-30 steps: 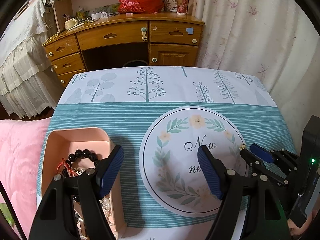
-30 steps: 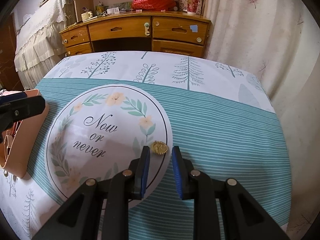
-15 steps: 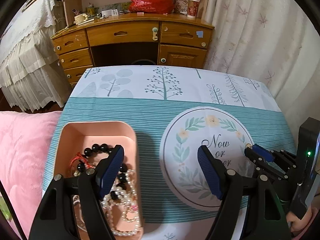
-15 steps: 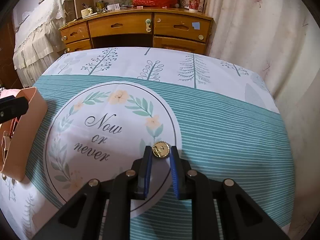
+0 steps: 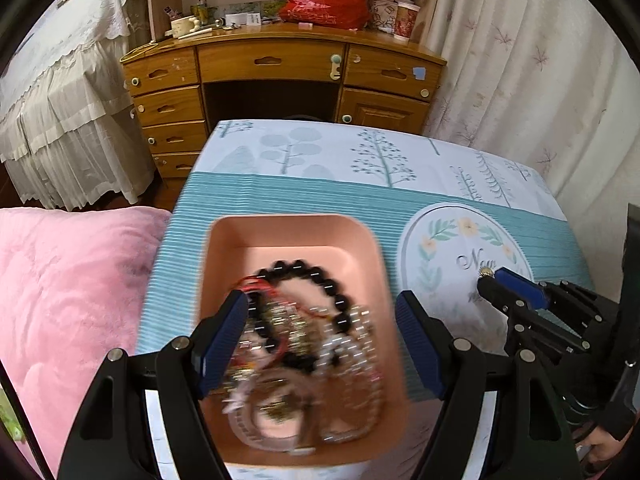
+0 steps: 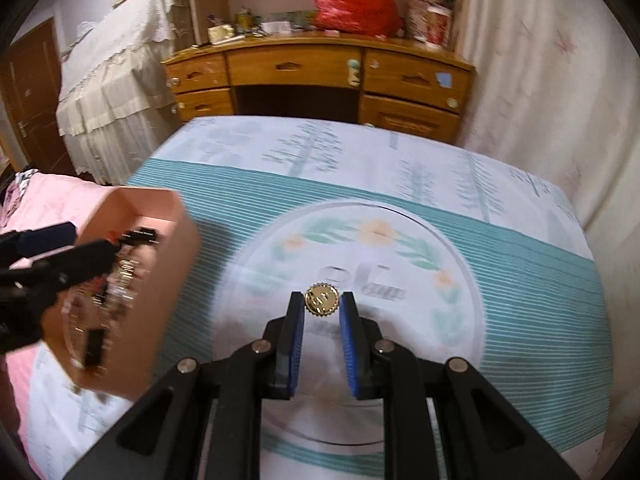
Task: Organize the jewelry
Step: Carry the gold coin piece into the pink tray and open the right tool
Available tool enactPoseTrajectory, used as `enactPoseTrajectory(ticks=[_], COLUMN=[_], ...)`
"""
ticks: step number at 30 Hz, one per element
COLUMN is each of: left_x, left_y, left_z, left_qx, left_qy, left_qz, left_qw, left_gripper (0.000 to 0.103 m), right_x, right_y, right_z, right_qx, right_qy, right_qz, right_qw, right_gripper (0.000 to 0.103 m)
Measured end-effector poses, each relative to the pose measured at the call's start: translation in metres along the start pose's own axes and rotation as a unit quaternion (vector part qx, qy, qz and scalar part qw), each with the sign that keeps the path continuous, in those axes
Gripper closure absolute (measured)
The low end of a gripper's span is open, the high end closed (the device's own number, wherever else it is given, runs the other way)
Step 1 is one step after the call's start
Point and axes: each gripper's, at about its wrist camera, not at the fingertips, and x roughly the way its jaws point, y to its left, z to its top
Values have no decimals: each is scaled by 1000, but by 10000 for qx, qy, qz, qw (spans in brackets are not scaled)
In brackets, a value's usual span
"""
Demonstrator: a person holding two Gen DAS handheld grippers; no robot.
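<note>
Jewelry fills the pink tray (image 5: pixel 280 236) at the lower centre of the left wrist view: a black bead bracelet (image 5: pixel 320 280), a red cord and pale pearl-like strands lie tangled together, blurred toward the near end. The tray rests on the teal striped tablecloth (image 5: pixel 280 192), with a pink blanket (image 5: pixel 68 300) to its left. The left gripper (image 5: pixel 320 332) hangs over the tray with its jaws wide apart and nothing between the blue pads (image 5: pixel 224 336). To the right of the tray lies the round white printed patch (image 5: pixel 448 264) of the cloth, and at the right edge of that view the right gripper (image 5: pixel 490 280) shows a small gold piece at its tip.

In the right wrist view, the same tray (image 6: pixel 160 208) sits at the left edge, with the left gripper's dark fingers across it. At lower centre the right gripper (image 6: pixel 322 304) has its jaws clamped on a small round gold brooch (image 6: pixel 321 299) with a scalloped rim, held at the fingertips above the printed patch. A wooden desk (image 6: pixel 320 68) stands along the top, with a red bag (image 6: pixel 352 4) on it.
</note>
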Motion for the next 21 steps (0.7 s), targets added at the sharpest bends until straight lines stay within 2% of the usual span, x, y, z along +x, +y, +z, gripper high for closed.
enactPoseTrajectory(ticks=[9, 12, 15, 18, 21], left_x=[-27, -38, -50, -65, -82], left_y=[54, 62, 65, 69, 67], left_z=[6, 6, 1, -6, -14], left_qx=[174, 353, 507, 601, 610], left_qy=[103, 226, 338, 453, 555], left_qz=[-143, -193, -181, -146, -77], left_qw=[9997, 9989, 9980, 9971, 9966], left_gripper=[28, 24, 22, 15, 12], right_x=[-25, -32, -43, -52, -65], right_y=[80, 100, 118, 127, 129], right_z=[13, 12, 4, -6, -18], right_qx=[81, 167, 187, 212, 126], right_qy=[-205, -134, -85, 67, 254], right_qz=[380, 534, 485, 498, 592], right_qw=[9990, 9983, 9986, 9985, 9978], right_gripper=[85, 85, 85, 85, 80])
